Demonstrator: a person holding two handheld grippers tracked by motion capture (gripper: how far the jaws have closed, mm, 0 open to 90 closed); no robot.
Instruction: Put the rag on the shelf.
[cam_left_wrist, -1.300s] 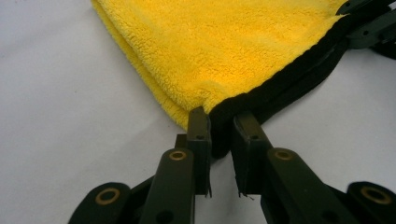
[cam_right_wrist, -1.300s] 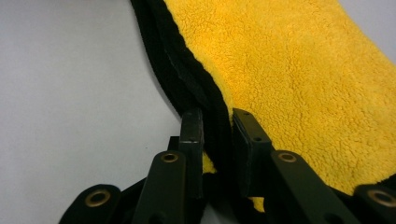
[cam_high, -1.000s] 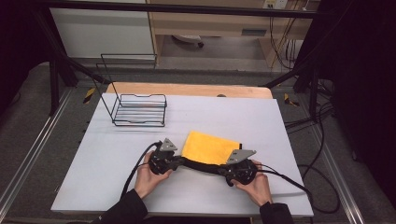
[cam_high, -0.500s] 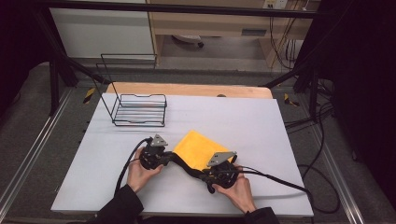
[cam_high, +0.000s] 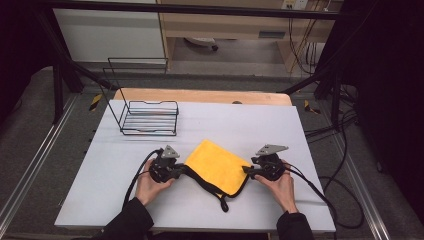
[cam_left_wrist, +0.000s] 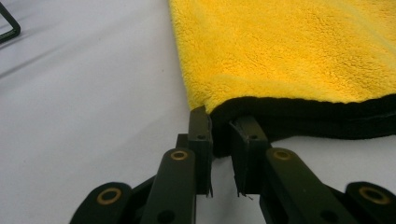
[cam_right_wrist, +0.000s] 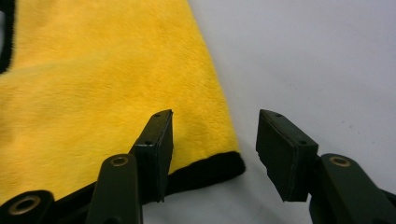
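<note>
Yellow cloth (cam_high: 217, 166) with a black border lies folded on the white tabletop (cam_high: 250, 120) in the high view, between my two claws. I judge the fold is partly done: one layer is over another, but a black edge still trails out toward me, so more tidying is left. I count one cloth, one wire rack (cam_high: 150, 117) well apart at the back left, and two claws. My left claw (cam_high: 181, 170) is at the cloth's left corner, my right claw (cam_high: 248, 170) at its right corner.

From the left claw view, my left claw (cam_left_wrist: 219, 140) is clenched on the cloth's (cam_left_wrist: 289, 51) black edge.

From the right claw view, my right claw (cam_right_wrist: 212, 144) is released, jaws wide apart around the cloth's (cam_right_wrist: 102, 84) corner, not yet pinching it.
</note>
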